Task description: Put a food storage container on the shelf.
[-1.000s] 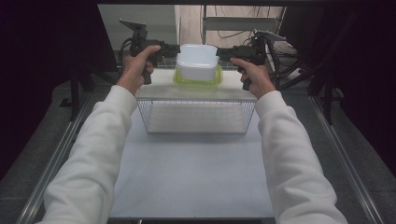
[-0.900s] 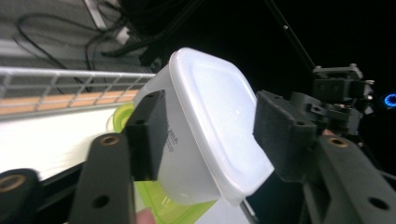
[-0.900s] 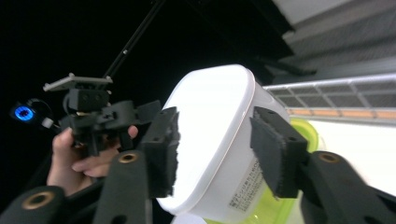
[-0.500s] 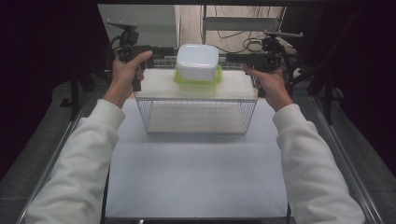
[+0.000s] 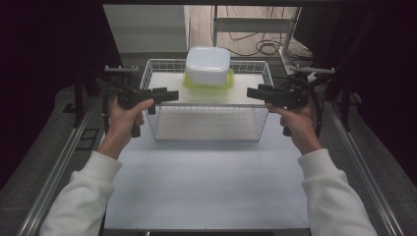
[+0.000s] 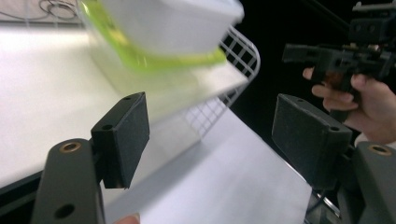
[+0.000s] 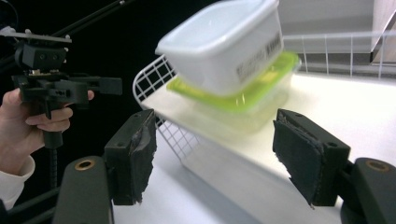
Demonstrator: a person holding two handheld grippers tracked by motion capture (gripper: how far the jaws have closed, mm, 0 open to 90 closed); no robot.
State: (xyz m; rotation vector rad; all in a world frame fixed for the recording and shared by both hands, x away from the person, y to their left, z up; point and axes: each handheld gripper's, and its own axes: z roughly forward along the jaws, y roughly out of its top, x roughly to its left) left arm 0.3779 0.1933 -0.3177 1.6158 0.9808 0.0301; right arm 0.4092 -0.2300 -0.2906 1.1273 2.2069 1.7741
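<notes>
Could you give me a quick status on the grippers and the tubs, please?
Left gripper and right gripper open, empty, either side of basket. White tub stacked on green-lidded tub on the board across it. Nothing between.

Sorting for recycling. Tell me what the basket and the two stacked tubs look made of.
Basket: thin metal wire, white or pale coated, open square grid. Top tub: milky, matt plastic, probably polypropylene, with a printed label in the right gripper view. Lower tub: clear plastic under a glossy lime-green lid.
</notes>
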